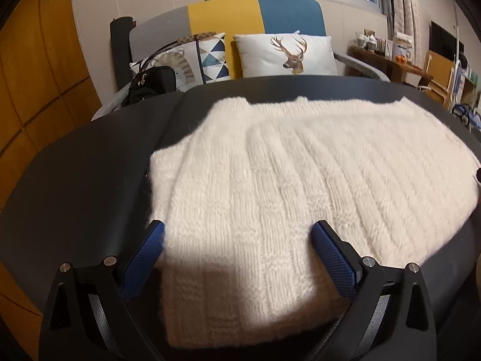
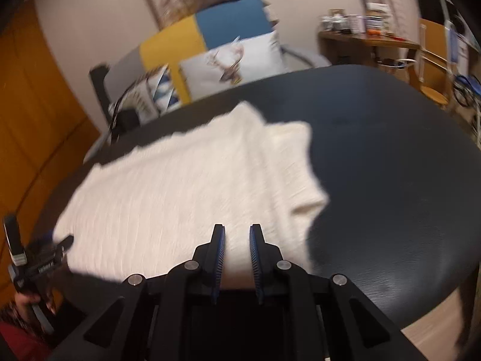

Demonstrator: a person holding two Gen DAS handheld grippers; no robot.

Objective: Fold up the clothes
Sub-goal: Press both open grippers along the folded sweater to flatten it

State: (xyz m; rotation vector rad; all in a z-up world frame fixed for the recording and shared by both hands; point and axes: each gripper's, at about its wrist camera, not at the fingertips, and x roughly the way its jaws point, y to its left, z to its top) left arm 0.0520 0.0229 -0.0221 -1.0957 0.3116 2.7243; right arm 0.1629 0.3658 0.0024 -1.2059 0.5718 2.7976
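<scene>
We see a cream knitted sweater (image 1: 270, 186) spread flat on the dark counter (image 1: 75, 174), filling the centre and right of the left wrist view. Its ribs run from the lower edge of the frame toward the far edge, and one folded layer shows along its left side.

Our left gripper (image 1: 237, 234) stands at the bottom of that frame with its jaws wide apart, one blue pad (image 1: 144, 258) at the sweater's left edge, the other over the knit further right. The near hem lies between them, but the pads do not press on it.

In the right wrist view, which is blurred, the sweater (image 2: 180, 192) lies from the centre toward the lower left, and bare counter (image 2: 390, 180) takes up the right side. Our right gripper (image 2: 237, 231) sits at the bottom centre, its jaws close together with a narrow gap left; the tips are at the sweater's near edge, with nothing clamped. The left gripper (image 2: 39, 258) appears at the lower left of this frame, beside the sweater's corner.

Behind the counter stands a sofa (image 1: 255, 12) with a deer cushion (image 1: 285, 54).
</scene>
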